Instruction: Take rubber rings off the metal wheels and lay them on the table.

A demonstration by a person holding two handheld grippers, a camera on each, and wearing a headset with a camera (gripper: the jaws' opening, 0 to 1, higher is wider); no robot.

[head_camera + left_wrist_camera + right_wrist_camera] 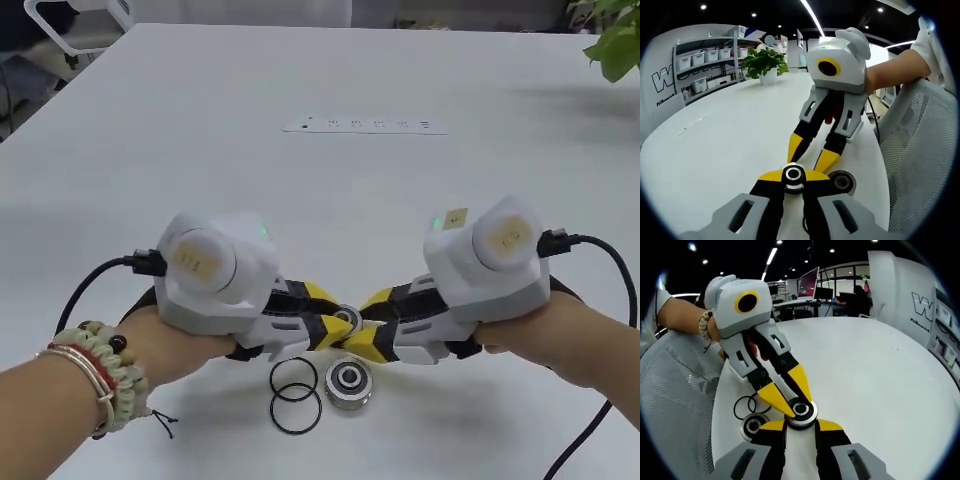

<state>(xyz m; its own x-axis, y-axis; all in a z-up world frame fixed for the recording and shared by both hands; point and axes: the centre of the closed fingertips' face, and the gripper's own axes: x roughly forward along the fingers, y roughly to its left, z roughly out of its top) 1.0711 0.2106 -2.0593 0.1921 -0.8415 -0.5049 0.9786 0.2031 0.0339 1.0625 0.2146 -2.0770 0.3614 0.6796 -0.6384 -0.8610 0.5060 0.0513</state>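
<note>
A small metal wheel (346,319) with a dark rubber ring on its rim hangs above the table between both grippers. My left gripper (326,328) is shut on it from the left, the wheel (793,175) sitting between its yellow tips. My right gripper (370,330) meets it from the right, its yellow tips closed on the rim of the same wheel (802,411). Below them on the table lie two black rubber rings (295,394), overlapping, and a second metal wheel (349,384) just right of them.
A flat white power strip (365,125) lies at mid table, far from the work. A green plant (615,40) stands at the far right corner. Black cables (600,300) trail from both grippers. A mesh chair back (920,150) is close behind the table's near edge.
</note>
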